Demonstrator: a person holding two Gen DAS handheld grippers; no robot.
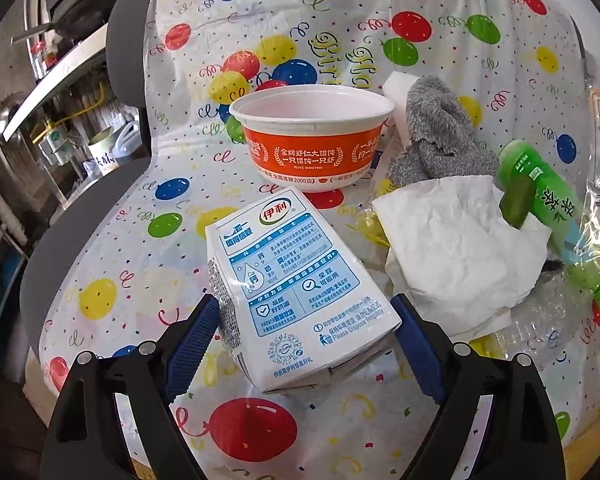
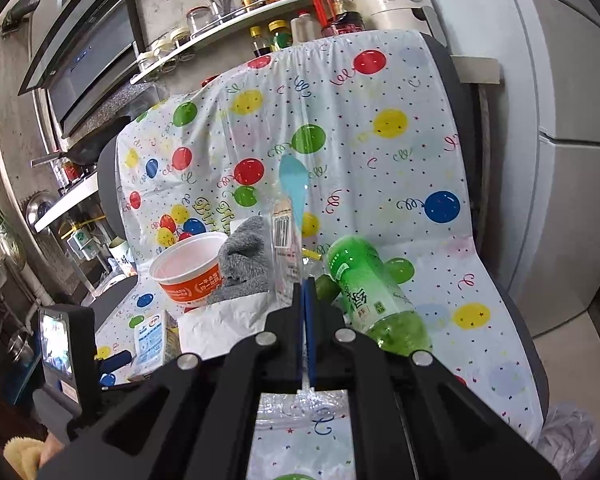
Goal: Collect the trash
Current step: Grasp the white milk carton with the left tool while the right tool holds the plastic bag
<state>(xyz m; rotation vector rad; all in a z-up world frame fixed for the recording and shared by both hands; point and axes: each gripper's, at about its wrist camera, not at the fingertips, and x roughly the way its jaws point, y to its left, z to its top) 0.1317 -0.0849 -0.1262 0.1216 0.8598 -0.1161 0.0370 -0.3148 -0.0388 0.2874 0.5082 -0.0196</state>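
Note:
A white and blue milk carton (image 1: 292, 292) lies on the balloon-print cover (image 1: 112, 264). My left gripper (image 1: 306, 336) is open, one blue pad on each side of the carton's near end. An orange and white bowl (image 1: 314, 136) stands behind it; a crumpled white tissue (image 1: 452, 248), a grey cloth (image 1: 436, 136) and a green bottle (image 1: 548, 208) lie to the right. My right gripper (image 2: 305, 280) is shut on a clear plastic bag (image 2: 288, 216) that stands up from the pads. The carton (image 2: 152, 336), bowl (image 2: 188, 272) and bottle (image 2: 368, 292) also show there.
The cover is draped over a chair (image 2: 452, 68). A fridge (image 2: 560, 120) stands on the right. Kitchen shelves with bottles and jars (image 2: 260, 12) and a range hood (image 2: 88, 52) are behind. A white sponge block (image 1: 396, 92) lies behind the grey cloth.

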